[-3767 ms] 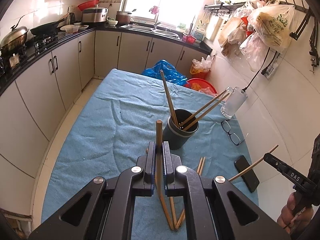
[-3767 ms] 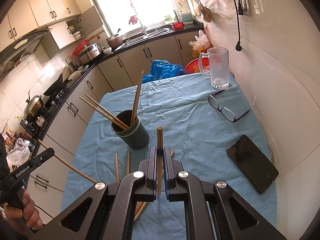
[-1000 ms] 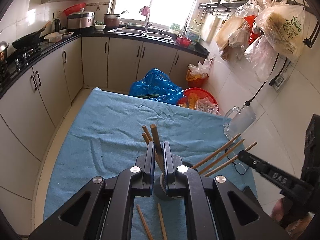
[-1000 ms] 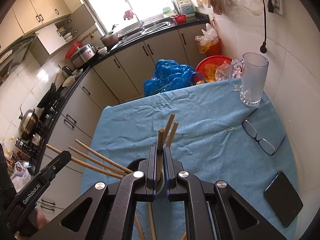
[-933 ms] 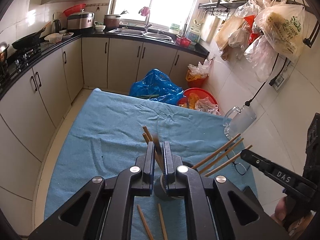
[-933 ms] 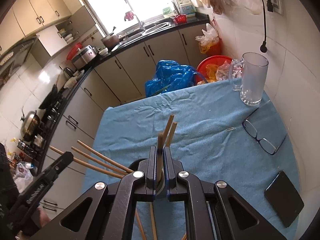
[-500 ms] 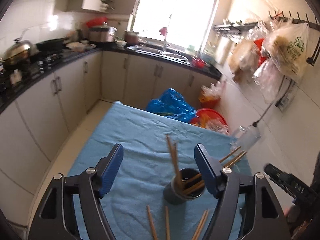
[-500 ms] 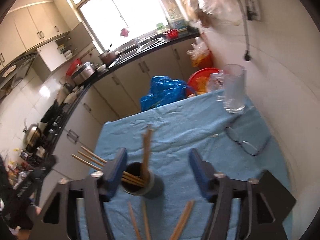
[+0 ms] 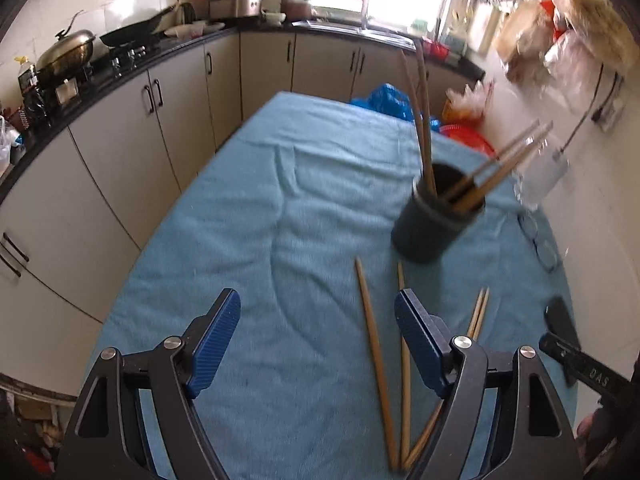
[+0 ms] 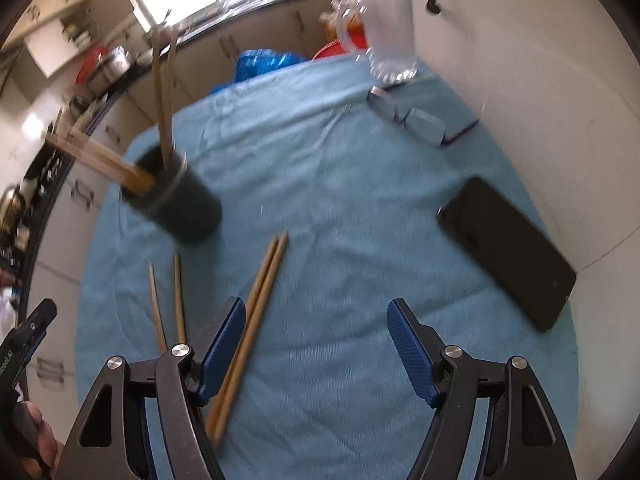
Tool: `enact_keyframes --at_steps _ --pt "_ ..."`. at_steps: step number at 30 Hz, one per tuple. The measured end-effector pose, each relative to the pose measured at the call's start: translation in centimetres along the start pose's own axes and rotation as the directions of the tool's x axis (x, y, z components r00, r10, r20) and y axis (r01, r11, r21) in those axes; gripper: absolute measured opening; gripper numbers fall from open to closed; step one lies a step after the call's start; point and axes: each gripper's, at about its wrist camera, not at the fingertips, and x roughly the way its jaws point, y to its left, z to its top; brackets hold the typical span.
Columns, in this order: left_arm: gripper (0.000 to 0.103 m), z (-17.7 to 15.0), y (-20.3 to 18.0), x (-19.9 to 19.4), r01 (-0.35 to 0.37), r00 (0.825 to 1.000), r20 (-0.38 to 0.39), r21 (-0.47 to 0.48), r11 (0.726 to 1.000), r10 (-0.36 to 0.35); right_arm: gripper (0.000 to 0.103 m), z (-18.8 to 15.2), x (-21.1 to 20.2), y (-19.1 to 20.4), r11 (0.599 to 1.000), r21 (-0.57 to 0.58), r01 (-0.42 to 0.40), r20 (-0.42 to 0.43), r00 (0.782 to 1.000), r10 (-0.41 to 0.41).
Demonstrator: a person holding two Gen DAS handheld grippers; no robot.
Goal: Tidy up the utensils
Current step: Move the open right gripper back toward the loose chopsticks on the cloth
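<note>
A dark round holder [image 9: 432,228] stands on the blue cloth [image 9: 280,208] with several wooden chopsticks [image 9: 424,120] sticking out of it. Loose chopsticks [image 9: 374,344] lie on the cloth on the near side of it. My left gripper [image 9: 316,312] hangs over the cloth left of them, its jaws opening with nothing between them. In the right wrist view the holder [image 10: 188,212] is at the left, and a pair of chopsticks [image 10: 264,288] runs under the left finger of my right gripper [image 10: 316,316]. That gripper is open and holds nothing.
A black phone [image 10: 508,252], a pair of glasses [image 10: 416,120] and a glass mug [image 10: 390,40] sit along the table's wall side. Kitchen cabinets [image 9: 120,152] line the other side. The right gripper's tip [image 9: 580,364] shows at the left view's lower right.
Both grippers were shut on a chopstick over the holder; both have opened, left the sticks in the holder, and drawn back and down toward the loose chopsticks.
</note>
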Motion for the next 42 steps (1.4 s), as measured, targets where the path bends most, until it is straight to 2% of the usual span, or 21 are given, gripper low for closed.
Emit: enact_keyframes --at_steps 8,14,23,32,42 --pt "0.078 -2.3 0.9 -0.7 -0.021 0.999 -0.045 -0.018 1.000 0.020 0.074 -1.4 1.3 0.1 1.000 -0.013 -0.025 -0.073 0.997 0.024" --pt "0.078 -3.2 2.7 -2.2 -0.059 0.998 -0.041 -0.065 0.996 0.056 0.070 -1.7 2.3 0.5 0.999 -0.014 -0.041 -0.114 0.993 0.039" --pt "0.078 -5.0 5.1 -4.7 -0.124 0.992 -0.023 -0.118 0.985 0.122 0.055 -2.1 4.0 1.1 0.997 0.001 -0.075 -0.178 0.981 0.074" --pt "0.078 -6.5 8.1 -6.7 -0.193 0.981 -0.015 -0.181 0.964 0.194 0.047 -1.8 5.9 1.5 0.998 0.016 -0.056 -0.218 0.974 0.058" --pt "0.078 -7.3 10.6 -7.8 -0.220 0.974 -0.010 -0.249 0.943 0.224 0.042 -1.5 7.5 3.6 0.999 -0.025 -0.040 -0.236 0.971 0.033"
